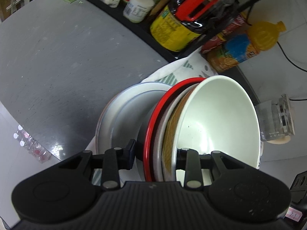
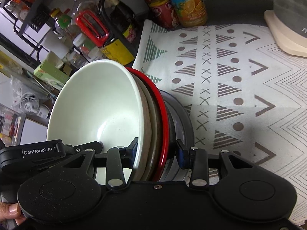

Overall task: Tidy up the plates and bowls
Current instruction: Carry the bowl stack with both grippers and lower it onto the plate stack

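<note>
A nested stack of bowls is held between both grippers: a white bowl on top, a brown one under it, then a red-rimmed one. My left gripper is shut on the stack's rim from one side. My right gripper is shut on the same stack from the opposite side. Under the stack lie grey-white plates, also seen in the right wrist view. The stack sits just above or on these plates; I cannot tell which.
A patterned cloth covers the counter on the right. A black rack with bottles and jars stands behind. An orange juice bottle and a cutting board with a glass jug stand at the back. Grey tabletop lies to the left.
</note>
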Motion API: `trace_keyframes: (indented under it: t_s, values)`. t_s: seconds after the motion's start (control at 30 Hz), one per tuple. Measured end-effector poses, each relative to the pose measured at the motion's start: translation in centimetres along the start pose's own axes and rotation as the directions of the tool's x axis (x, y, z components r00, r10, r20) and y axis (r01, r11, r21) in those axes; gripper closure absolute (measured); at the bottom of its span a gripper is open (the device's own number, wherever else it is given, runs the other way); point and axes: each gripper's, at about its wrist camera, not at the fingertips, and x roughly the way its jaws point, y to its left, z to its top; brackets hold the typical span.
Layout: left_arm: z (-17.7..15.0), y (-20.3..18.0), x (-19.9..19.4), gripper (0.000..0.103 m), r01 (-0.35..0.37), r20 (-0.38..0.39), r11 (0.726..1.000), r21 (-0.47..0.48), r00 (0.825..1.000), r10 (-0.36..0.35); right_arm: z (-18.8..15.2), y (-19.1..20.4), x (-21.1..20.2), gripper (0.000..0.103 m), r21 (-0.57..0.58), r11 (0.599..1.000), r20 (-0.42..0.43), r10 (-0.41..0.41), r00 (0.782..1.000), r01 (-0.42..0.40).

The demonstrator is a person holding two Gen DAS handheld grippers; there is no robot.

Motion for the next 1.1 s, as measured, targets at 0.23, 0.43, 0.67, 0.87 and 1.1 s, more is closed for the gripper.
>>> trace_keyframes:
  t_s: [0.23, 0.43, 0.67, 0.87, 1.1]
  values:
    - [0.4, 0.8, 1.1, 0.071, -0.014, -0.01, 0.999, -0.035, 1.0, 0.014, 0.3, 0.3, 1.5, 0.065, -0.007, 1.0, -0.025, -0.004, 1.0, 0.003]
    - [0.7, 0.9, 1.8, 0.071, -0.014, -0.015, 0.999, -0.045, 1.0, 0.014, 0.5, 0.0, 2.2, 0.065, 0.003, 1.0, -0.029, 0.0, 1.0, 0.0]
    - [0.9, 1.0, 2.4, 0.071, -0.019, -0.013, 0.999, -0.048, 1.0, 0.018, 0.4, -0.2, 2.7, 0.065, 0.025, 1.0, -0.038, -0.012, 0.999, 0.013]
    - [1.0, 1.0, 2.4, 0.071, -0.015, -0.01, 0.999, -0.048, 1.0, 0.014, 0.5, -0.4, 2.9, 0.064, 0.041, 0.999, -0.037, -0.006, 0.999, 0.007]
    - [1.0, 0.8, 2.5, 0.07, -0.022, -0.019, 0.999, -0.037, 1.0, 0.022, 0.8, -0.3, 3.1, 0.06, 0.04, 0.999, -0.033, -0.005, 0.999, 0.007]
